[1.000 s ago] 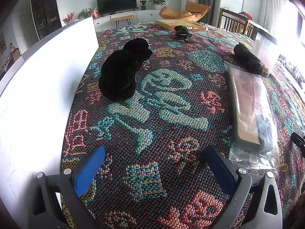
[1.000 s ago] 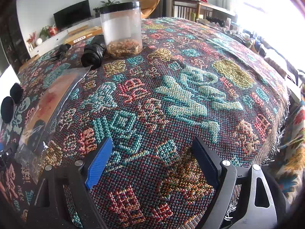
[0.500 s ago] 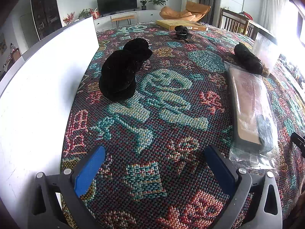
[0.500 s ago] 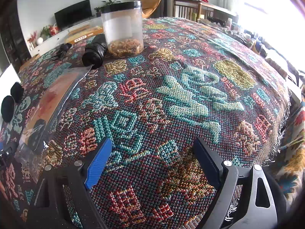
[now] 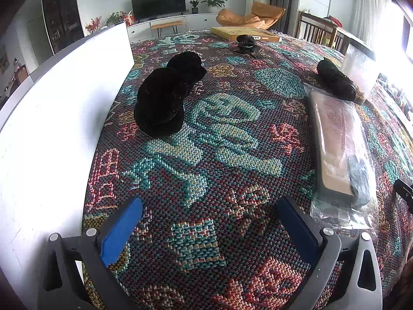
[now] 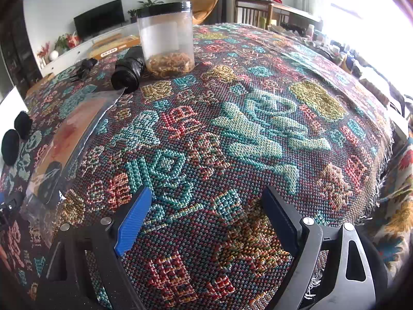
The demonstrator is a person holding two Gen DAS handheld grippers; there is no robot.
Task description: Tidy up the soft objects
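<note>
In the left wrist view, the left gripper (image 5: pixel 209 222) hung low over the patterned woven cloth (image 5: pixel 232 155) with its jaws spread wide and nothing between them. The landmark here was the pile of black plush pieces (image 5: pixel 167 95), which lay on the cloth well ahead of the blue finger pads (image 5: pixel 121 230). Just left of the pile stood a white board (image 5: pixel 51 118), running along the cloth's edge. Well to the right of the pile lay a long clear plastic package (image 5: pixel 338 149), and beyond that package's far end a black roll (image 5: pixel 335 80) rested against a clear jar (image 5: pixel 361 72). Behind the pile, near the far edge, sat a small black tangled object (image 5: pixel 246 44) in front of a flat yellow box (image 5: pixel 245 32).

In the right wrist view, the right gripper (image 6: pixel 206 222) also had its jaws released, holding nothing, above bare cloth (image 6: pixel 258 129). The plush pieces (image 6: pixel 15 134) appeared at the far left edge, well apart from this gripper. Between them and the gripper lay the plastic package (image 6: pixel 69 139). Farther back to the right of the pile, the black roll (image 6: pixel 129 71) touched the black-lidded jar (image 6: pixel 166 36), which held brownish contents at its bottom.
</note>
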